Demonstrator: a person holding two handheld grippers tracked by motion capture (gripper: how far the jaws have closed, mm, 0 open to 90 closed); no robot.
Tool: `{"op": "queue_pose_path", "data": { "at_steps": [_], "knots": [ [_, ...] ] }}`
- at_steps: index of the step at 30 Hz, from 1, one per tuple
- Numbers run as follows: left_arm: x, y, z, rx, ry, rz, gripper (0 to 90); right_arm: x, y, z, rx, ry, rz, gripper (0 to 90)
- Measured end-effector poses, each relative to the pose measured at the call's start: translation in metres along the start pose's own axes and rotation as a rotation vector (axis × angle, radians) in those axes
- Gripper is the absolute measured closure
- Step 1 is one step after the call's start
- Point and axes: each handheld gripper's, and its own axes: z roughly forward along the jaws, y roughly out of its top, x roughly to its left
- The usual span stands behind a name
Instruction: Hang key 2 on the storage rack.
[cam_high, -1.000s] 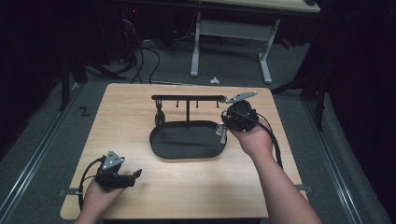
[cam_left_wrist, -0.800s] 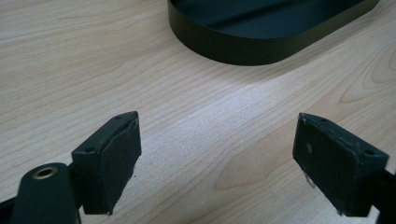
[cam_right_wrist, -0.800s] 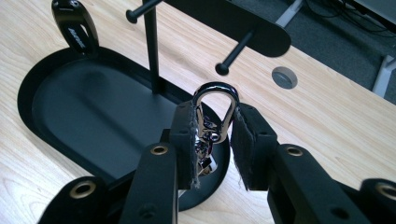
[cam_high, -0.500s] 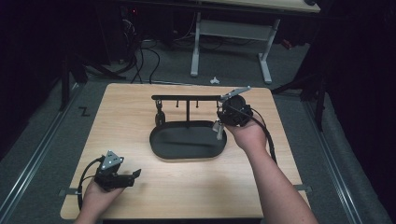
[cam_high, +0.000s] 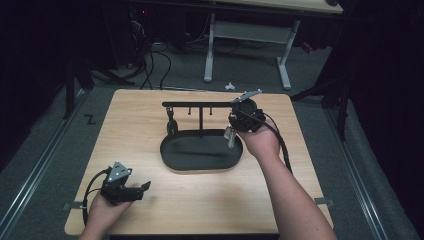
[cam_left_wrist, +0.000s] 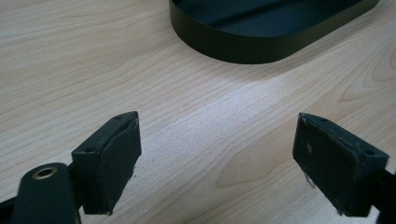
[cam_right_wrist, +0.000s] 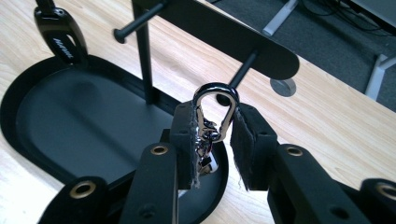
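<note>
- Silver snap hook (cam_right_wrist: 212, 119): held upright, long axis vertical, loop end up, just below the peg (cam_right_wrist: 243, 70) at the right end of the black rack's crossbar (cam_right_wrist: 224, 37); not on the peg.
- Right gripper (cam_right_wrist: 215, 140): nearly closed, pads clamped on the hook's sides, raised over the right end of the oval tray (cam_high: 200, 152).
- Left gripper (cam_left_wrist: 217, 154): jaws wide apart, holding nothing, low over bare desk (cam_left_wrist: 187, 107) at the near left corner.
- A black clip (cam_right_wrist: 63, 39) hangs at the rack's left.

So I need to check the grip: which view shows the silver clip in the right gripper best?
The right gripper view: the silver clip sits close up between the right gripper jaws, its loop just before a peg. The high view shows it as a small glint over the tray's edge.
</note>
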Motion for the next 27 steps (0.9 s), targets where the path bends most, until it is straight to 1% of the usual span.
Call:
{"op": "queue_pose_path", "data": {
  "at_steps": [1,8,13,15,16,17,18,20,23,27],
  "knots": [
    [0.0,0.0,0.0,0.002,-0.001,0.001,16.1,-0.001,0.0,0.001,-0.002,0.002,-0.005,70.6],
    [0.001,-0.001,-0.001,0.002,0.002,-0.003,16.1,-0.004,0.001,0.01,0.009,-0.009,0.004,70.6],
    [0.002,-0.002,-0.002,0.002,0.003,-0.006,16.1,-0.008,0.001,0.015,0.005,-0.016,0.032,70.4],
    [0.002,-0.002,-0.002,0.003,0.004,-0.006,16.1,-0.008,0.002,0.015,0.004,-0.016,0.029,70.3],
    [0.002,-0.002,-0.002,0.005,0.005,-0.006,16.1,-0.008,0.002,0.015,0.006,-0.015,0.035,70.0],
    [0.002,-0.002,-0.002,0.004,0.006,-0.007,16.1,-0.007,0.001,0.016,0.003,-0.013,0.022,68.4],
    [0.002,-0.002,-0.002,0.004,0.007,-0.008,16.1,-0.007,0.001,0.016,0.003,-0.013,0.022,68.4],
    [0.002,-0.002,-0.002,0.005,0.007,-0.009,16.1,-0.006,0.0,0.016,0.01,-0.016,0.024,61.6],
    [0.001,-0.002,-0.001,0.005,0.007,-0.008,16.1,-0.005,-0.003,0.017,0.017,-0.008,0.022,54.5],
    [0.0,-0.002,-0.001,0.012,0.003,-0.005,16.1,-0.004,-0.007,0.017,0.022,0.001,0.042,45.8]
  ]
}}
